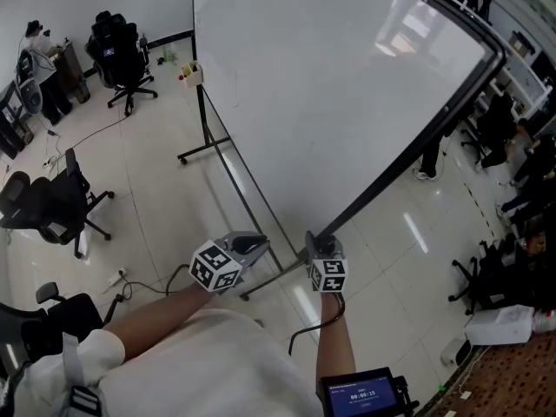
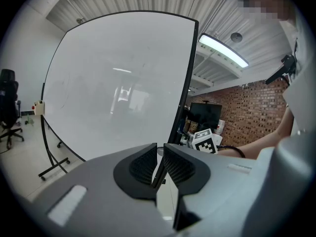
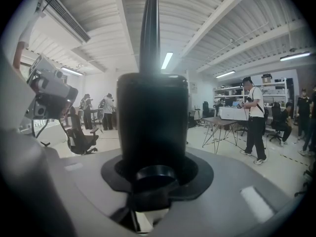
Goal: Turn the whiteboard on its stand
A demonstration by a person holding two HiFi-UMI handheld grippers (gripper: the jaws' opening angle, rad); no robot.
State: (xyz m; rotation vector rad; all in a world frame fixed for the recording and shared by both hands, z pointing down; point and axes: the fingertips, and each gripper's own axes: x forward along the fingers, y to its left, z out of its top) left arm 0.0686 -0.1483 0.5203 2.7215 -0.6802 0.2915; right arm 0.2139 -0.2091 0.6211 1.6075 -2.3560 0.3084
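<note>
Both tools were at the near end of the whiteboard (image 1: 330, 85) in the head view, side by side in front of the person's forearms. Of the two, the right gripper (image 3: 154, 174) was clamped on the whiteboard. Its jaws stood part-way apart around a thick black tube at the end of the board's black frame (image 1: 417, 137). In the right gripper view that tube filled the gap, with the frame's thin edge rising straight above it. The left gripper (image 2: 159, 154) held nothing. Its ribbed pads (image 2: 143, 164) stood almost together with only a slim slit between them, and a piece of the dark frame bar and some pale floor (image 1: 148, 198) showed through the slit. In the head view it sat near the right one, at the board's lower edge by the thin rail of the stand (image 1: 207, 120). The whiteboard was large and blank, carried on the stand, with a small box (image 1: 191, 75) at its far lower corner. Black office chairs (image 1: 122, 46) stood well apart from it on the floor. In the right gripper view a person (image 3: 254, 115) stood beside a table (image 3: 222, 125).
</note>
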